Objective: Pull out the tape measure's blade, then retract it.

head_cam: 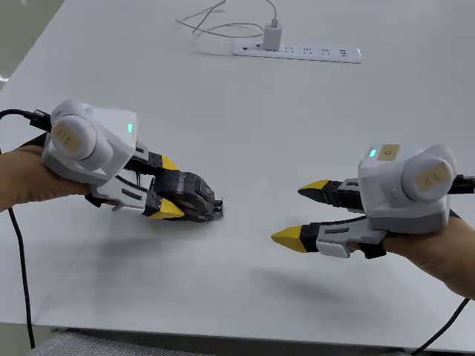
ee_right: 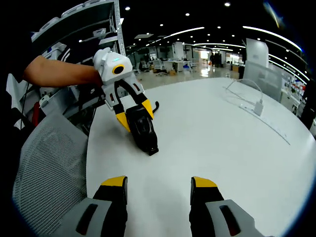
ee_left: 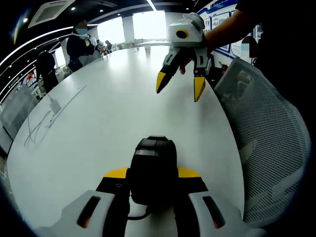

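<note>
A black tape measure (head_cam: 189, 196) rests on the white table, its blade drawn in, with the hook end pointing right. My left gripper (head_cam: 168, 185) is shut on its body; in the left gripper view the case (ee_left: 153, 168) sits between the yellow-tipped jaws. In the right gripper view the tape measure (ee_right: 143, 129) lies ahead, held by the left gripper (ee_right: 133, 114). My right gripper (head_cam: 303, 213) hovers open to the right of the tape, a short gap away, with nothing between its fingers. It also appears far ahead as the right gripper (ee_left: 178, 84) in the left gripper view.
A white power strip (head_cam: 297, 51) with a plugged charger (head_cam: 272, 35) and looped cable lies at the table's far side. The table's near edge (head_cam: 223, 334) runs just below the grippers. A mesh chair (ee_left: 266, 148) stands beside the table. People stand at the room's far end.
</note>
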`<state>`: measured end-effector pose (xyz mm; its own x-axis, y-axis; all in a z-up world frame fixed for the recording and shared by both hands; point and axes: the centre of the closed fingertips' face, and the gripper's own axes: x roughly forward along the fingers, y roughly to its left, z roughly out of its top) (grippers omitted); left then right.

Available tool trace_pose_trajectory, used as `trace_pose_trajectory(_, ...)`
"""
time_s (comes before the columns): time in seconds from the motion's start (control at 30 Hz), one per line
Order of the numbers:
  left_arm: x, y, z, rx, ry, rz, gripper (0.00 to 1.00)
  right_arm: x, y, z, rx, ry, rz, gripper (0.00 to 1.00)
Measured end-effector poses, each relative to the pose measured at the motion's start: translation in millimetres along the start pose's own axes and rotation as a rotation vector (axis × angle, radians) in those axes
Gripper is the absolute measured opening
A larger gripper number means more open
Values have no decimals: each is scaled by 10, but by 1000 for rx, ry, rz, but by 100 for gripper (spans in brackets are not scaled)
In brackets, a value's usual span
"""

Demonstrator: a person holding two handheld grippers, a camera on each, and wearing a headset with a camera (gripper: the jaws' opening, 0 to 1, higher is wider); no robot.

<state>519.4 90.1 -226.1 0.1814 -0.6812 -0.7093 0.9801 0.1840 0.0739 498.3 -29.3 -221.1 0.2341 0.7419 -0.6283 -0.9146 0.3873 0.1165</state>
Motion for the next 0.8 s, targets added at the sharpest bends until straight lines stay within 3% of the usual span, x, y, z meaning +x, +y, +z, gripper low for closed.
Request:
trace_pose_trajectory(0.43, 3, 3, -3, 1, -4, -2, 28, 346, 25, 144, -146, 35, 69, 31)
trace_pose_trajectory(0.8, 2, 9, -14, 4, 0, -5, 28, 609, 53, 153, -214, 72, 121, 28)
